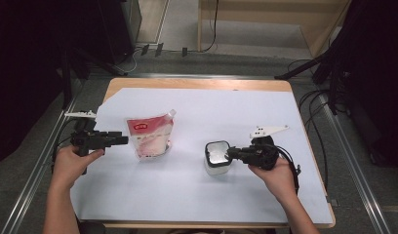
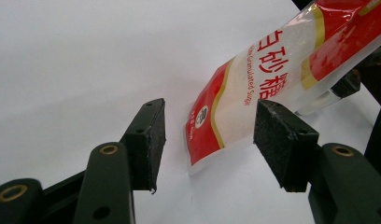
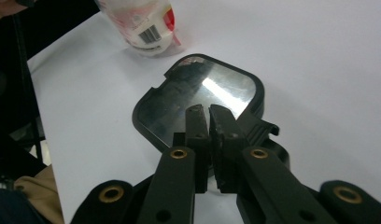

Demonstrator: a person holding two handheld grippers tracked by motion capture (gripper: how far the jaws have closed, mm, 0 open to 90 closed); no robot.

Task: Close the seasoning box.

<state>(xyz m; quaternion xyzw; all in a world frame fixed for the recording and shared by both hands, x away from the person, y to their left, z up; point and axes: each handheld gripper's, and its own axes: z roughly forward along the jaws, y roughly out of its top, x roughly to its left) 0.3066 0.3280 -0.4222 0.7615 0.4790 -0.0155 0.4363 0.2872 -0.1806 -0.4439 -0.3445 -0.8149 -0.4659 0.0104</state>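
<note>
With the right gripper (image 3: 208, 108) nearly shut over the jar (image 1: 217, 158) lid near the table's (image 1: 197, 84) right edge, the left gripper (image 2: 208, 135), jaws wide, needed to close squarely on the sugar bag (image 2: 254, 88).

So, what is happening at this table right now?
A person works with two hand-held grippers over a white sheet. The left gripper, jaws open, points at a standing pouch of granulated sugar without gripping it. The right gripper, jaws nearly together, sits over the black lid of a small white container.

High view downward over the white table (image 1: 197, 190); both gripper views low, close, sharing the sugar pouch (image 2: 272, 70).
</note>
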